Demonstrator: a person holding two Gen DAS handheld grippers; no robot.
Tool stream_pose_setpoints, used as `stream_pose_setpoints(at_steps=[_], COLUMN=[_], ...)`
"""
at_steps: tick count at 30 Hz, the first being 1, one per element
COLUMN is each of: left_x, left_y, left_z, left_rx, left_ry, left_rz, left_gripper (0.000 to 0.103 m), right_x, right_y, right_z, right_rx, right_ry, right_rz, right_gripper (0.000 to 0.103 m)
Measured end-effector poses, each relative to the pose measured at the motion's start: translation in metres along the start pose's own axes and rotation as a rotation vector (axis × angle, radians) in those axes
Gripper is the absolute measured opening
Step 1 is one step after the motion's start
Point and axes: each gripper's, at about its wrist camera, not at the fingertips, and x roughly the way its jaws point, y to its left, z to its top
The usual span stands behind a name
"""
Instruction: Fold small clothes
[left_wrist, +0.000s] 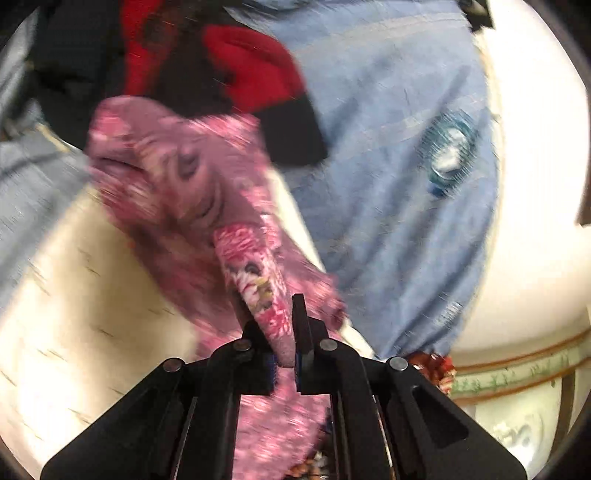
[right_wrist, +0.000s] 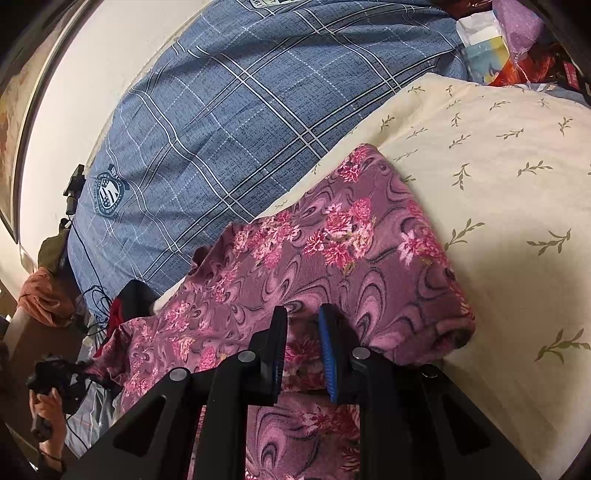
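A purple-pink floral garment (right_wrist: 332, 251) lies stretched across the cream leaf-print sheet (right_wrist: 498, 184). My right gripper (right_wrist: 303, 317) stands over its near edge, shut on a bunched fold of the cloth between the blue pads. In the left wrist view the same floral garment (left_wrist: 177, 177) hangs blurred in front of the camera. My left gripper (left_wrist: 273, 314) is shut on a narrow strip of it, and the cloth covers most of the left finger. At the lower left of the right wrist view a hand (right_wrist: 46, 406) holds a black device at the garment's left end.
A blue plaid quilt (right_wrist: 229, 122) lies behind the garment, also seen as blue cloth (left_wrist: 388, 147). A red and black garment (left_wrist: 255, 66) sits beyond the floral one. Boxes and bags (right_wrist: 487, 48) crowd the far right. Cables (right_wrist: 88, 295) trail at the left.
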Motion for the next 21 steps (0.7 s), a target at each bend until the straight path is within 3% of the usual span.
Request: stream_pose_setpoints(at_steps=[9, 17, 21], left_x=[0.078, 0.172, 0.196], left_y=[-0.051, -0.08, -0.082], left_z=[-0.053, -0.114, -0.143], left_rx=[0.024, 0.09, 0.13], left_ry=[0.106, 0.229, 0.315], left_rz=[-0.055, 0.025, 0.038], left_gripper=[0.004, 0.004, 0.004], right_x=[-0.002, -0.003, -0.003], right_y=[-0.003, -0.007, -0.007], right_z=[-0.001, -0.001, -0.001], right_rx=[0.016, 0.035, 0.04], right_ry=[-0.006, -0.01, -0.008], right_rz=[0.023, 0.055, 0.061], right_gripper=[0.019, 0.019, 0.019])
